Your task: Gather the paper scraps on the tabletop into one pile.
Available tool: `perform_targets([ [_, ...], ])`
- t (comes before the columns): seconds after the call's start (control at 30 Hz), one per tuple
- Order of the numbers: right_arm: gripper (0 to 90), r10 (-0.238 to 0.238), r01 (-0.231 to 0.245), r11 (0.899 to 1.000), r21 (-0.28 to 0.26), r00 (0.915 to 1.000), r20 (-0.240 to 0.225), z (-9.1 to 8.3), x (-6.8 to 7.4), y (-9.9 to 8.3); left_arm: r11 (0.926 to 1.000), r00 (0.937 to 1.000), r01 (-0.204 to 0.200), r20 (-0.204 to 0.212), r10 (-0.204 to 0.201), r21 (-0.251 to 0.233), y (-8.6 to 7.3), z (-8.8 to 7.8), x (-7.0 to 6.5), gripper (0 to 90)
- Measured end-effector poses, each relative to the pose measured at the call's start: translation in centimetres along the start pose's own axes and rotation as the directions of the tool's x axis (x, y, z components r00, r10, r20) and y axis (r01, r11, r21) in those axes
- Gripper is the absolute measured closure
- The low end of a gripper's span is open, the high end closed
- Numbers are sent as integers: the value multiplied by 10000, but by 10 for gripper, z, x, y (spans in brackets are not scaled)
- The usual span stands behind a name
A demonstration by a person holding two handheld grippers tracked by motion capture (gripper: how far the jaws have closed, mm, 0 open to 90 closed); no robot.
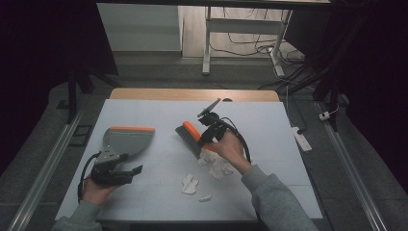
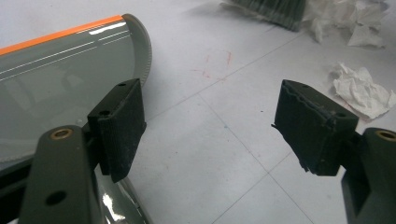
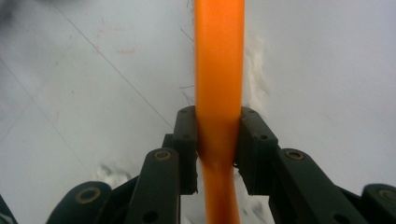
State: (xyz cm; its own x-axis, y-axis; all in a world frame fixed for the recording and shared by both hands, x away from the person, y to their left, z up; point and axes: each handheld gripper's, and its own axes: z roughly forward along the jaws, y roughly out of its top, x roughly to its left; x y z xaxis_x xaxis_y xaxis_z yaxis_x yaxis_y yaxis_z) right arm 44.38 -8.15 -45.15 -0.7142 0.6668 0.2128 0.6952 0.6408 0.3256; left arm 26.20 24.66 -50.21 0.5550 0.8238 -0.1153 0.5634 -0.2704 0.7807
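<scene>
Orange brush handle (image 3: 219, 70) | clamped between right gripper (image 3: 218, 140) fingers (image 3: 187, 140)

White table (image 1: 144, 110), white power strip (image 1: 301, 137) on floor beside it.

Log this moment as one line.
right gripper: shut on brush | left gripper: open by dustpan | paper scraps: on table

White table (image 1: 144, 192), dustpan (image 1: 127, 140), crumpled paper scraps (image 1: 189, 184)
</scene>
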Motion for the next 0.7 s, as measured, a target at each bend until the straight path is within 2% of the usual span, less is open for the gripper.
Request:
perform_targets([
  [0.13, 712, 20, -91, 9966, -821, 9963, -857, -16, 4, -5, 10000, 10000, -18, -11, 18, 48, 0, 1, 0, 252],
  [0.3, 711, -299, 163, 9898, -1414, 9951, -944, -36, 10, -7, 10000, 10000, -10, -11, 10, 45, 0, 1, 0, 252],
  [0.47, 711, -103, -82, 9815, -1912, 9954, -955, -50, 0, -10, 10000, 10000, 1, -11, -1, 61, 0, 1, 0, 252],
  [0.6, 711, 10, -245, 9785, -2047, 9935, -1142, -48, -2, -6, 10000, 10000, -29, -3, 29, 94, 0, 3, 0, 252],
  [0.7, 711, -15, -247, 9772, -2111, 9924, -1234, -38, 4, 5, 9999, 10000, -72, -4, 72, 122, 1, 3, -1, 252],
])
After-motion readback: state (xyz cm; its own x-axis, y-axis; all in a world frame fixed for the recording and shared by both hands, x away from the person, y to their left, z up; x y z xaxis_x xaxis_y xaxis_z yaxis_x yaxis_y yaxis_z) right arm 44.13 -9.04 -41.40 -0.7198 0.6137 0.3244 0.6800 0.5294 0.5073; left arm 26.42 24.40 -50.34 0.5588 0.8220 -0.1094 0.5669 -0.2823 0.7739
